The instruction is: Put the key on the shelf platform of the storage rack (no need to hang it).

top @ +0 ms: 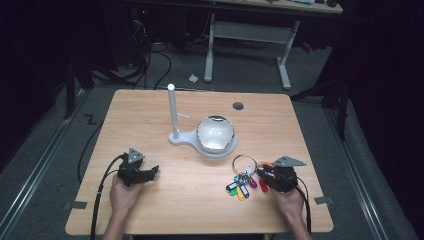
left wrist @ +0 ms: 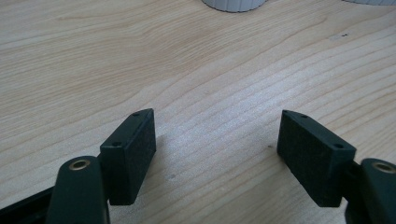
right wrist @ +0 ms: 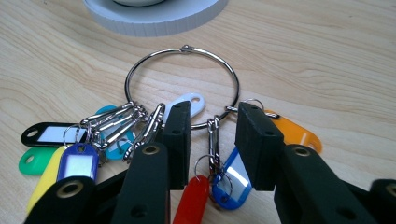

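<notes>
Right gripper [top: 263, 175] at the key ring [right wrist: 182, 86], near the worktop's [top: 150, 115] front right corner.
Its jaws stand partly closed astride the ring's lower arc, a clip and blue tag [right wrist: 231, 179] between them, pads not pressing. Coloured tags fan out flat on the wood. The left gripper [top: 150, 172], near the front left, rests with jaws wide and empty. A white stand [top: 210, 145] sits mid-worktop.

The table [top: 150, 115] is bare wood along its left side and near edge, so a hand passes freely there. In the middle, a white stand [top: 202, 142] with an upright post [top: 173, 110] and a bowl [top: 215, 133] blocks the way. Just in front of it the key ring [top: 244, 163] with its coloured tags [top: 240, 187] takes up the right near area, leaving a narrow gap between ring and stand.
</notes>
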Motion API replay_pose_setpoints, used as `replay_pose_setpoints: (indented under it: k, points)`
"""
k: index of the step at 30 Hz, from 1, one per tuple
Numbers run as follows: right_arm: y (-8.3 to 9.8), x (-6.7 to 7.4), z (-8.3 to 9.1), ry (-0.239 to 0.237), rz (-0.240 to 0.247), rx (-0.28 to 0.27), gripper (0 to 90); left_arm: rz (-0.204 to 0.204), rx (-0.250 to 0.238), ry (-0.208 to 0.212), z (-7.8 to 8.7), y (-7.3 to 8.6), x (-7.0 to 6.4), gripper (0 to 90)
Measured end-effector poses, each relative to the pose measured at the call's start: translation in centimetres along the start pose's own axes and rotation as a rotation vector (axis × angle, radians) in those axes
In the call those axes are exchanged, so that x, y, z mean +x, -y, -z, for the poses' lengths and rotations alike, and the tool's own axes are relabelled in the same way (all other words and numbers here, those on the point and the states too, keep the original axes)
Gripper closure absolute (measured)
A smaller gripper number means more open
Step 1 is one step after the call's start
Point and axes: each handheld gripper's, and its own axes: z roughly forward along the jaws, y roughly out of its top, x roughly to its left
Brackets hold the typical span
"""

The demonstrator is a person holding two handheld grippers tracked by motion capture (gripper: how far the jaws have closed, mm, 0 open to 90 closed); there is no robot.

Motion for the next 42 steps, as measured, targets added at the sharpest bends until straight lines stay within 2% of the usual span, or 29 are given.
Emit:
replay_pose_setpoints:
  k: [12, 24, 30, 37, 39, 42]
  points:
    - [0.1, -0.1, -1.7, -0.008, 0.022, 0.051, 71.1, -0.005, 0.001, 0.004, 0.0, 0.0, 0.0, 28.4]
    - [0.3, -0.2, -2.4, 0.005, 0.039, 0.087, 76.8, -0.006, -0.003, 0.001, 0.0, 0.0, 0.0, 28.3]
    - [0.3, -0.3, -2.5, 0.014, 0.05, 0.088, 83.9, -0.008, -0.004, 0.001, 0.0, 0.0, 0.0, 28.3]
    - [0.3, -0.1, -2.4, 0.027, 0.079, 0.088, 84.6, -0.012, -0.003, 0.004, 0.0, 0.0, 0.1, 28.3]
    - [0.4, -0.1, -2.4, 0.03, 0.094, 0.08, 84.7, -0.015, -0.003, 0.005, 0.0, 0.0, 0.1, 28.3]
    - [0.3, -0.1, -2.0, 0.032, 0.09, 0.047, 84.7, -0.014, -0.003, 0.005, 0.0, 0.0, 0.1, 28.3]
